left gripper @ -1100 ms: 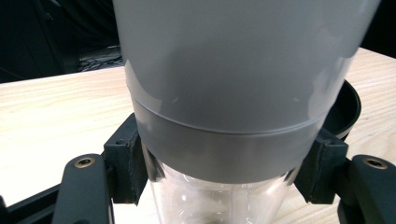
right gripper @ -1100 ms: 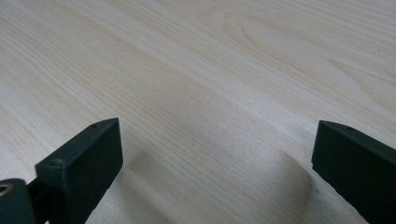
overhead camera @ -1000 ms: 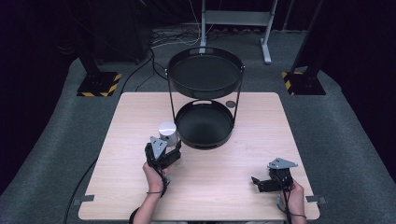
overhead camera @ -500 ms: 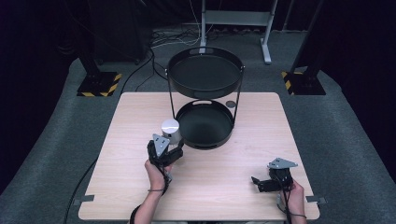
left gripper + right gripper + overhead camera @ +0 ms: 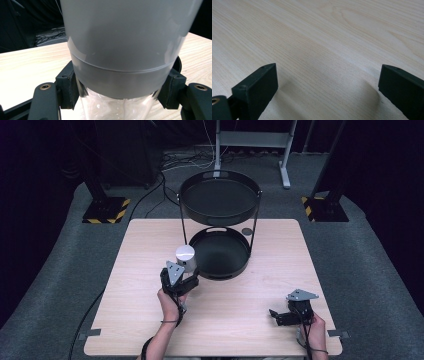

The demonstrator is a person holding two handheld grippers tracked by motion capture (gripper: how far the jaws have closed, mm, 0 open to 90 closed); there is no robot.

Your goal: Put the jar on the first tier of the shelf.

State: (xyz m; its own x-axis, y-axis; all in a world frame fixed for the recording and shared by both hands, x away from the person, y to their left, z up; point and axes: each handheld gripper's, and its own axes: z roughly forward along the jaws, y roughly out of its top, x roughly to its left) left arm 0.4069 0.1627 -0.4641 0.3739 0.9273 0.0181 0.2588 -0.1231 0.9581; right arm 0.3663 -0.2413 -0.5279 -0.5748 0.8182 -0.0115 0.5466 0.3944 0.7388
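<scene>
Left tool (image 5: 186, 276): seen in the high view near the middle of the worktop's left half, held by the person's left hand (image 5: 170, 301); its jaws are clamped on a clear container.
Container (image 5: 125, 65): a clear body with a grey lid is seen in the left gripper view; a jaw pad (image 5: 68, 87) is pressed against each side just under the lid. In the high view the lid (image 5: 185, 255) is seen just beside the left rim of the lower tray; whether it touches the rim cannot be told.
Right tool (image 5: 274, 315): held low at the worktop's near right corner by the right hand (image 5: 312, 330); its jaws are spread wide with nothing between them, bare wood (image 5: 324, 50) being seen beyond.
Tray stand (image 5: 220, 200): a black two-tier rack with round trays is set at the far middle of the worktop (image 5: 140, 320).
Small dark disc (image 5: 247, 231): lies on the worktop just right of the lower tray.
</scene>
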